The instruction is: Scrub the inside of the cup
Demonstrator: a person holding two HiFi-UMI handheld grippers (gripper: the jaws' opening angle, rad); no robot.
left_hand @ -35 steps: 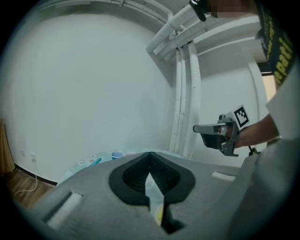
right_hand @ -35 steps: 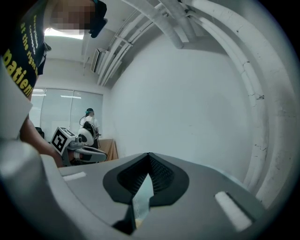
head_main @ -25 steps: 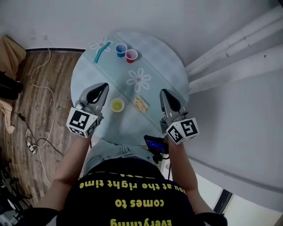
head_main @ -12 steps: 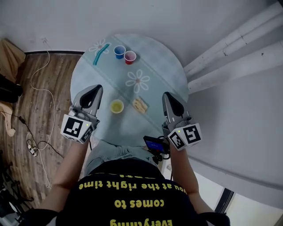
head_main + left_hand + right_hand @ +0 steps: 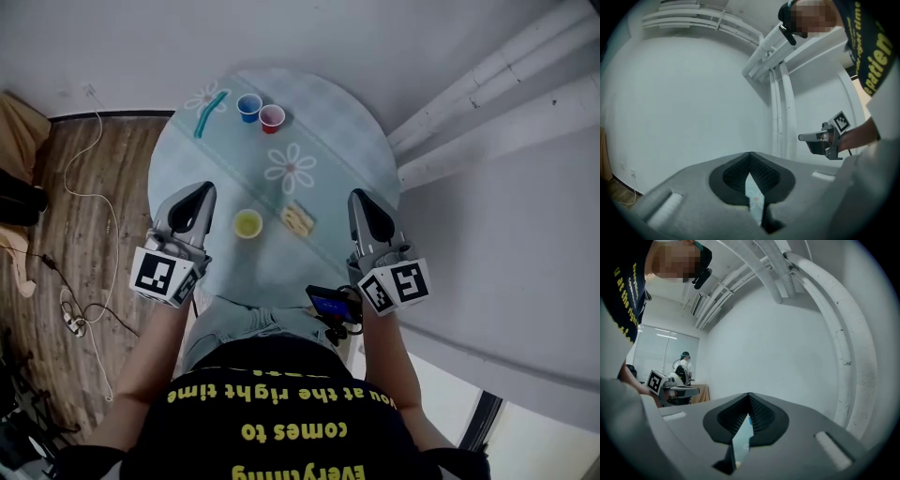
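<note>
The person stands at a round table with a pale blue cloth that has flower prints, and holds one gripper in each hand above its near edge. The left gripper has its two jaws pressed together, and in the left gripper view nothing is between them; only a thin strip of the cloth shows through the slit. The right gripper also has its jaws pressed together and holds nothing. Both point away from the person, about level, and they are well apart from each other.

The yellow cup stands upright on the cloth between the two grippers, nearer to the left one, and no gripper touches it. Just to the right of it lies a yellowish sponge, flat on the cloth and also free. At the far side of the table a blue cup and a red cup stand side by side, almost touching. Left of them lies a thin teal stick-like thing; I cannot tell what it is.

A small dark device with a blue screen sits at the person's waist near the right hand. Left of the table is a wooden floor with a light cable on it. White pipes run along the wall at the right. In the right gripper view another person is far behind.
</note>
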